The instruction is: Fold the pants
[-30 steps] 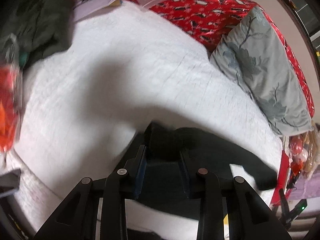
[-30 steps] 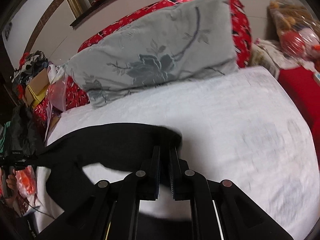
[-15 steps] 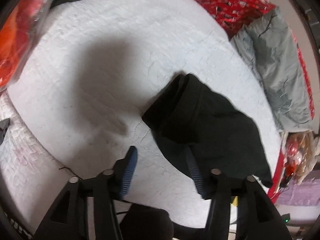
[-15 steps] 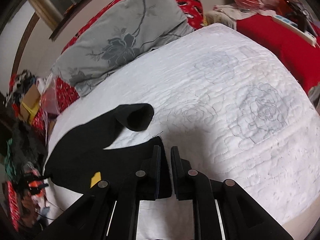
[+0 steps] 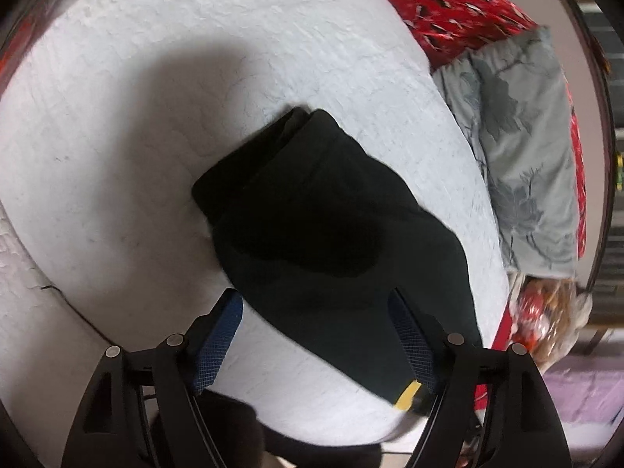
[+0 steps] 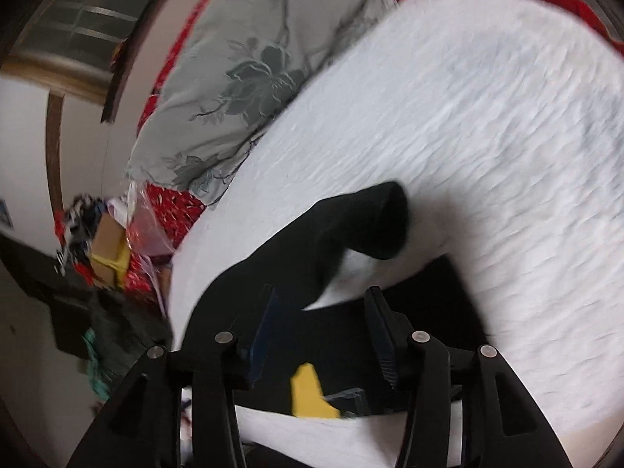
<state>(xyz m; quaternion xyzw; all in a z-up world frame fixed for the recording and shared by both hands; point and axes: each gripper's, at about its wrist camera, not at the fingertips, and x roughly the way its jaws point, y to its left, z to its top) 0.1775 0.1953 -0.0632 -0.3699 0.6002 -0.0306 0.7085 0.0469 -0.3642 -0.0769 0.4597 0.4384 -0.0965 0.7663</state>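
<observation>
Soft black pants (image 5: 323,234) lie bunched on the quilted white bed (image 5: 156,78), both left gripper (image 5: 316,312) and right gripper (image 6: 319,312) jaws wide open, empty, right view motion-blurred.

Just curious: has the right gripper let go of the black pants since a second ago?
Yes. The right gripper now stands open over the black pants, lying loose on the white quilt.

Black pants (image 5: 323,230) lie bunched on the white quilted bedspread (image 5: 156,117). The left gripper (image 5: 316,312) hovers above, jaws spread wide, holding nothing. A grey floral pillow (image 5: 522,148) lies beyond.
</observation>
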